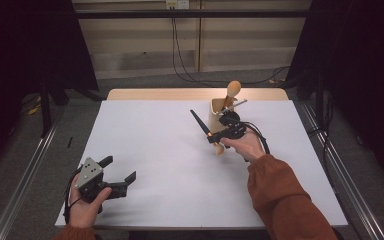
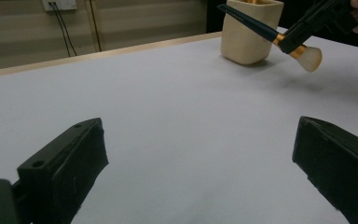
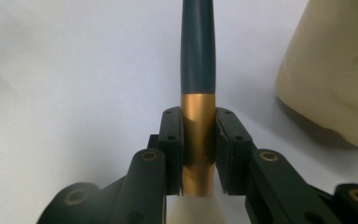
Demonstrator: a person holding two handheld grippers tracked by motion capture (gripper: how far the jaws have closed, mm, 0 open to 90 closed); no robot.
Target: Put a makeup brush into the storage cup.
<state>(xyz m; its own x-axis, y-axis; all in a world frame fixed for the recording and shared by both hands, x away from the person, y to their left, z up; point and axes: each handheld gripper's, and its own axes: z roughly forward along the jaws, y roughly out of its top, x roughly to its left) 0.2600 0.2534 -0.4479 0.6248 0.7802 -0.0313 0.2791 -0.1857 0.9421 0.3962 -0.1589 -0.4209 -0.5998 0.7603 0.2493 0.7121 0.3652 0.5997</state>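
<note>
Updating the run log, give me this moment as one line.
right gripper: shut on brush ferrule, held tilted near cup | left gripper: open, idle on table

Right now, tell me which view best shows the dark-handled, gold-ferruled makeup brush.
The left gripper view: the dark-handled, gold-ferruled makeup brush shows whole, handle to pale bristles, clamped by the right gripper. The right gripper view shows its ferrule close between the jaws; the high view shows it small.
</note>
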